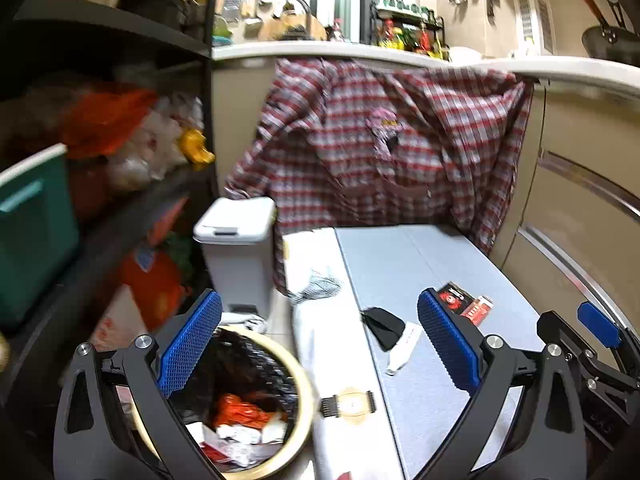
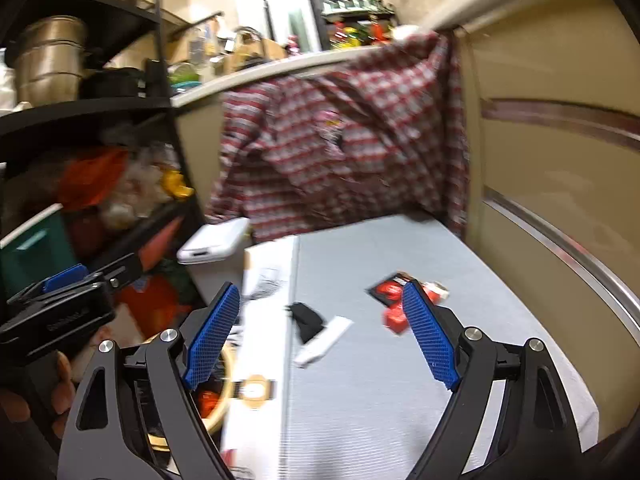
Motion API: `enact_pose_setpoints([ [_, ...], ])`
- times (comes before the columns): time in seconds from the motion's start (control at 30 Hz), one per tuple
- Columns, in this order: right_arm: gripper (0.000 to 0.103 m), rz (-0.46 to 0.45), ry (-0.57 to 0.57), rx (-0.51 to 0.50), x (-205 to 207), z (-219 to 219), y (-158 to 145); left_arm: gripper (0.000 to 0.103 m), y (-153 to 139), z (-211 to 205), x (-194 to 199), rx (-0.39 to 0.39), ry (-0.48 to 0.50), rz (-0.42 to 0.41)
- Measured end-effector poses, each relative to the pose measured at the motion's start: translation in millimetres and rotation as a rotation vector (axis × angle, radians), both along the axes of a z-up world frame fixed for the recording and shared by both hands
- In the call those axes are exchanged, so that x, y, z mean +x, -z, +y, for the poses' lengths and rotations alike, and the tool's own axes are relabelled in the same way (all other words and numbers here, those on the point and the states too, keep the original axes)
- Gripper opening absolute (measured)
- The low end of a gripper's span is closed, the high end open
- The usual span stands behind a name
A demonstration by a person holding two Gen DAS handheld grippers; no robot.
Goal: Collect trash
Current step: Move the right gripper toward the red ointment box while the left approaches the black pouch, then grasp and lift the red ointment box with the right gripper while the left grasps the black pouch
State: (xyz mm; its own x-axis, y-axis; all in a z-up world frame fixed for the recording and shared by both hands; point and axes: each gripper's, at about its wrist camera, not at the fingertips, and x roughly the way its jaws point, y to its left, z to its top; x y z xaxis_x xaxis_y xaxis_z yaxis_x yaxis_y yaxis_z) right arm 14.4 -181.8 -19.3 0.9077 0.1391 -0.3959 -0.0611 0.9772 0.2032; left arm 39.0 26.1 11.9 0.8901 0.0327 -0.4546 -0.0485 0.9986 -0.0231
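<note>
trash: red wrapper, print unreadable | left tongs wide, empty | right tongs wide, empty

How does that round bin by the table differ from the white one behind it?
The round wastebasket is open-topped, with crumpled red and white trash showing inside a dark liner; the white bin has its lid shut, so its contents are hidden. The wastebasket has a round cream rim, while the white bin is boxy. The wastebasket sits nearer the cameras. Both stand on the floor left of the grey table.
</note>
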Motion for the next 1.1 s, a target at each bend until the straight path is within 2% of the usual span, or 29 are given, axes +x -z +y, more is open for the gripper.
enact_pose_setpoints([
  [0.3, 0.083, 0.101, 0.113, -0.009, 54, -33, 43, 0.095, 40, -23, 57, -0.021, 0.029, 0.059],
  [0.6, 0.082, 0.171, 0.190, -0.021, 110, -41, 77, 0.095, 74, -41, 111, -0.038, 0.038, 0.099],
  [0.83, 0.082, 0.225, 0.238, -0.003, 144, -47, 101, 0.095, 102, -45, 145, -0.070, 0.024, 0.156],
  [1.1, 0.082, 0.265, 0.289, 0.026, 179, -50, 121, 0.095, 125, -50, 167, -0.061, 0.016, 0.187],
])
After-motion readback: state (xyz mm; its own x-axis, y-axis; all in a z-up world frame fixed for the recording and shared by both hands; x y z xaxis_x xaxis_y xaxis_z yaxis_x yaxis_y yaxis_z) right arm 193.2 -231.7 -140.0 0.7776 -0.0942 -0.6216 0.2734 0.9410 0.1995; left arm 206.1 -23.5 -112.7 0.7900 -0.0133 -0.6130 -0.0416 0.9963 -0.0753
